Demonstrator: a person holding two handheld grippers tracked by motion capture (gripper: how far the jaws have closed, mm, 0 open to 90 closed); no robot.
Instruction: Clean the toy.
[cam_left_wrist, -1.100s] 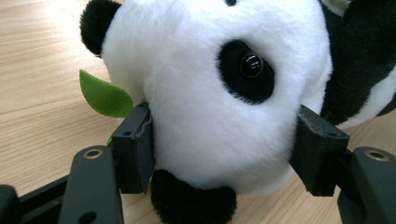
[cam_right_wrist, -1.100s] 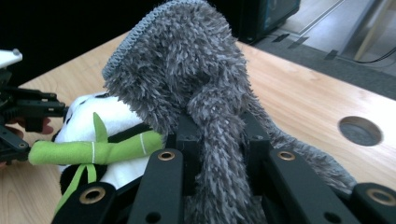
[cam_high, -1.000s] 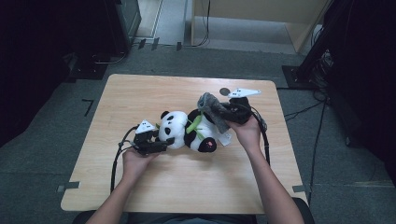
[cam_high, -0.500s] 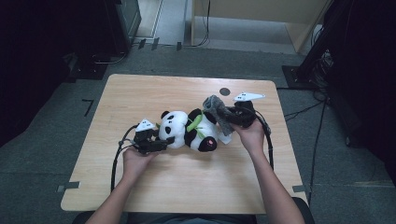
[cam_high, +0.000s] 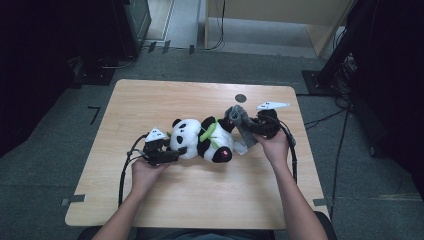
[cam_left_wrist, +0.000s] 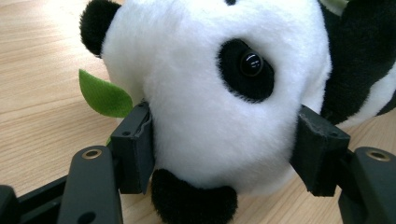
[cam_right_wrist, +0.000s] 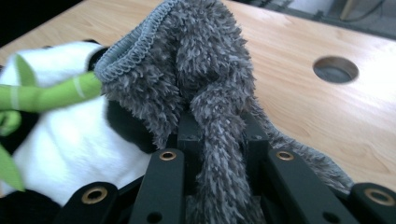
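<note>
left hand-held gripper (cam_high: 172, 152): clamped on panda toy's (cam_high: 200, 140) head | right hand-held gripper (cam_high: 248, 127): pinching grey cloth (cam_high: 239, 120), seemingly touching panda | both on bench (cam_high: 210, 200)

A light wooden table (cam_high: 200, 100) with rounded corners is standing on grey carpet (cam_high: 60, 130), a round cable hole (cam_high: 241, 98) sitting near its far edge. Strips of tape (cam_high: 75, 200) are marking the floor beside the table's corners. Dark equipment (cam_high: 125, 25) is looming at the far left, while black cables (cam_high: 345, 130) are trailing across the carpet at right, beside a pale wooden cabinet (cam_high: 320, 25)
</note>
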